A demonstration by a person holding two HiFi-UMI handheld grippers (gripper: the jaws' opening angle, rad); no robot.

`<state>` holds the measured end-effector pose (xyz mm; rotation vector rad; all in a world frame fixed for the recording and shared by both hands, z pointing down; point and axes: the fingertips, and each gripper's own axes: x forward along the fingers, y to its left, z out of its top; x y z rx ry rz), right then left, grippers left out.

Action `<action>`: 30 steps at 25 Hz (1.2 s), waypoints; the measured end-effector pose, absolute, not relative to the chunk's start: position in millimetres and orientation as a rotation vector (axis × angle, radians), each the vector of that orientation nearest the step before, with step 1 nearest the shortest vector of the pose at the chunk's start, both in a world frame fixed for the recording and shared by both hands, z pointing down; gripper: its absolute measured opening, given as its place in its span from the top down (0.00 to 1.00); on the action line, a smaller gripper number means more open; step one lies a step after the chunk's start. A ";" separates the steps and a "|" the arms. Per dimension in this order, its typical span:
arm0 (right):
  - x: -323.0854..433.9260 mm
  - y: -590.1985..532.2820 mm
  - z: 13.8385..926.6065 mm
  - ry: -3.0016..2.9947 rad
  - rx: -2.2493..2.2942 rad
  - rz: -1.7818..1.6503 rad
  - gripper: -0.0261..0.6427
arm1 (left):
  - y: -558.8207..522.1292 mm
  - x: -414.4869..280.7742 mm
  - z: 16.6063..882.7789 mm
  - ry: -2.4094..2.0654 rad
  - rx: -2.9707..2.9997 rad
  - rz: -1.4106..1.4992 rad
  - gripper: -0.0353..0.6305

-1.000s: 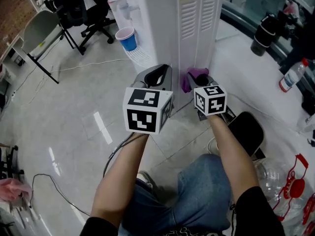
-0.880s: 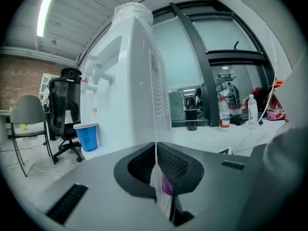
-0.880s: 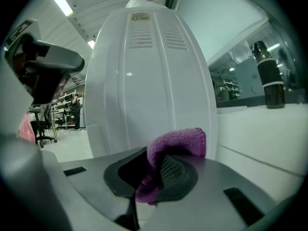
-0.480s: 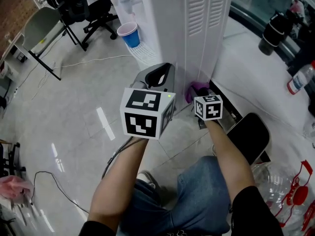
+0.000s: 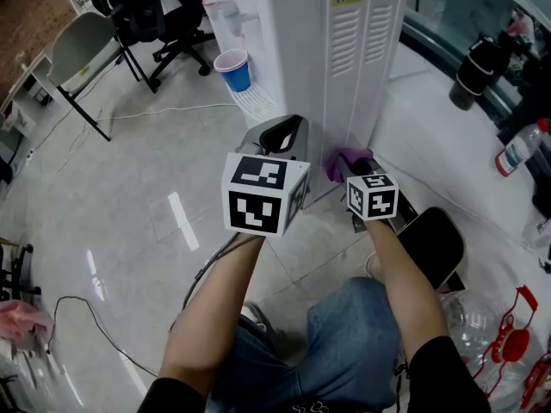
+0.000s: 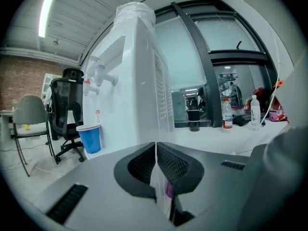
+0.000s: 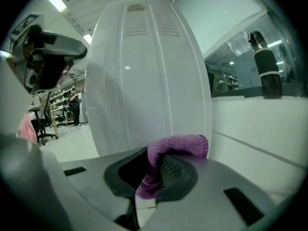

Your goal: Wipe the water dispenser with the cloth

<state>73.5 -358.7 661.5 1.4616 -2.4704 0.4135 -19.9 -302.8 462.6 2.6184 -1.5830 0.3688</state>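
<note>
The white water dispenser (image 5: 340, 50) stands upright on the floor, its vented back panel (image 7: 144, 81) facing me and its taps (image 6: 98, 76) on the far side. A purple cloth (image 5: 344, 159) is pinched in my right gripper (image 5: 355, 163), low against the dispenser's back near the floor; it bulges over the jaws as a purple cloth (image 7: 175, 150) in the right gripper view. My left gripper (image 5: 280, 136) hovers beside the dispenser's left rear corner, jaws closed together with nothing between them (image 6: 156, 162).
A blue cup (image 5: 234, 69) sits on the dispenser's drip tray. Office chairs (image 5: 146, 15) stand at the back left. A white ledge (image 5: 448, 144) with bottles (image 5: 515, 149) runs along the right. Cables (image 5: 95, 325) lie on the tiled floor.
My right gripper with the cloth has slid down the dispenser's back panel toward the floor. The left gripper has barely moved.
</note>
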 end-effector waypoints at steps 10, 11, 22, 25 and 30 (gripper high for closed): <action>80.4 -343.2 512.1 -2.634 1.436 0.100 0.89 | -307.7 -15.8 444.1 -1.622 2.620 0.342 0.90; 81.0 -342.9 496.4 -2.648 1.434 0.068 0.89 | -308.3 -15.2 443.5 -1.623 2.617 0.347 0.90; 69.5 -322.9 321.9 -2.801 1.377 -0.307 0.89 | -309.5 -26.9 379.4 -1.690 2.640 0.293 0.90; 60.6 -315.8 274.8 -2.842 1.366 -0.413 0.89 | -307.7 -30.3 363.7 -1.704 2.648 0.274 0.90; 50.2 -309.2 207.1 -2.890 1.354 -0.538 0.89 | -307.2 -36.7 348.8 -1.737 2.649 0.279 0.90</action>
